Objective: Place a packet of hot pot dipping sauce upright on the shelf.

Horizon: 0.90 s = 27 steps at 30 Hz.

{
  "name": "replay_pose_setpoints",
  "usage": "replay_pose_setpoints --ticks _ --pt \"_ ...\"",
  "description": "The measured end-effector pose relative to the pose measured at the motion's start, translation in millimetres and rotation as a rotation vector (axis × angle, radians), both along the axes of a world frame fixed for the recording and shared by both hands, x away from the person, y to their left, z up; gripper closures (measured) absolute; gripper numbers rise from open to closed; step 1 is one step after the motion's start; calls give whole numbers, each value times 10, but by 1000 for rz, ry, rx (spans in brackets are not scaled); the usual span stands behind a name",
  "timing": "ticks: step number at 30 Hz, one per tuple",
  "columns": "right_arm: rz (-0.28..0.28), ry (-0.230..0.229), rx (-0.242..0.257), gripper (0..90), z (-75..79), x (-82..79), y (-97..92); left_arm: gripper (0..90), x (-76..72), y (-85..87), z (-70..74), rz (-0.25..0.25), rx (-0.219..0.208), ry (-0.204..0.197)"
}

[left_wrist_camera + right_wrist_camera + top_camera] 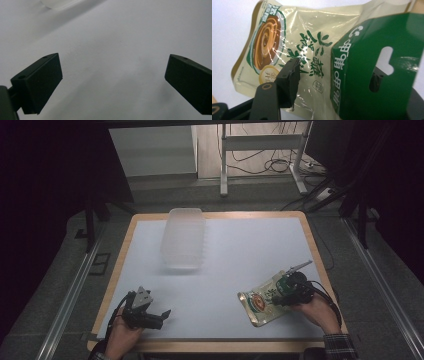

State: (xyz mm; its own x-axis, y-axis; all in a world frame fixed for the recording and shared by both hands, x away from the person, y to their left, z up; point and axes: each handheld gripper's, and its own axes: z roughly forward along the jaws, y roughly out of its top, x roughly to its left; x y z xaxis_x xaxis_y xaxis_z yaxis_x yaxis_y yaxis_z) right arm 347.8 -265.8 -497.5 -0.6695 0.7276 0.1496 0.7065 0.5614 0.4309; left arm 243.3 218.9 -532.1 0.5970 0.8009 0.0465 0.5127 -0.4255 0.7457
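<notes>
A cream snack pouch (pixel 261 301) with a brown swirl picture and a green header card (pixel 372 75) lies at the table's front right. My right gripper (pixel 281 295) is shut on its header end. In the right gripper view one black finger (pixel 289 80) presses on the pouch's face, and the other shows behind the card through its hanging hole; the right gripper (pixel 333 77) has the pouch between them. My left gripper (pixel 163 314) rests at the front left, open, with nothing between its fingers. In its own view the left gripper (pixel 112 72) looks over bare white table.
A clear plastic tray (pixel 183 238) stands upside down at the back middle of the white table top (pixel 240 245); its edge (pixel 56 3) shows in the left gripper view. Wooden table edges (pixel 116 270) frame the top. A desk frame and cables lie beyond.
</notes>
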Motion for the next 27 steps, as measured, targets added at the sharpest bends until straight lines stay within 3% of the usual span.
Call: replay_pose_setpoints --ticks 2,4,8,15,18,23,27 --pt "5 -8 2 402 -4 -3 4 11 0 -1 0 0 1 0" --pt "7 2 52 415 -15 7 5 11 0 -2 -1 -1 4 1" --pt "-10 -7 76 459 -32 9 6 11 1 -3 -3 0 6 1" --pt "52 -61 93 786 -45 -37 73 11 -1 -6 -3 0 10 -2" --pt "60 -91 62 883 -32 -70 119 11 -2 -4 0 0 10 -3" --pt "54 -100 73 893 24 -94 123 11 -3 -2 1 2 11 -3" --pt "66 -143 79 893 125 -135 134 11 -3 -3 2 4 11 -4"
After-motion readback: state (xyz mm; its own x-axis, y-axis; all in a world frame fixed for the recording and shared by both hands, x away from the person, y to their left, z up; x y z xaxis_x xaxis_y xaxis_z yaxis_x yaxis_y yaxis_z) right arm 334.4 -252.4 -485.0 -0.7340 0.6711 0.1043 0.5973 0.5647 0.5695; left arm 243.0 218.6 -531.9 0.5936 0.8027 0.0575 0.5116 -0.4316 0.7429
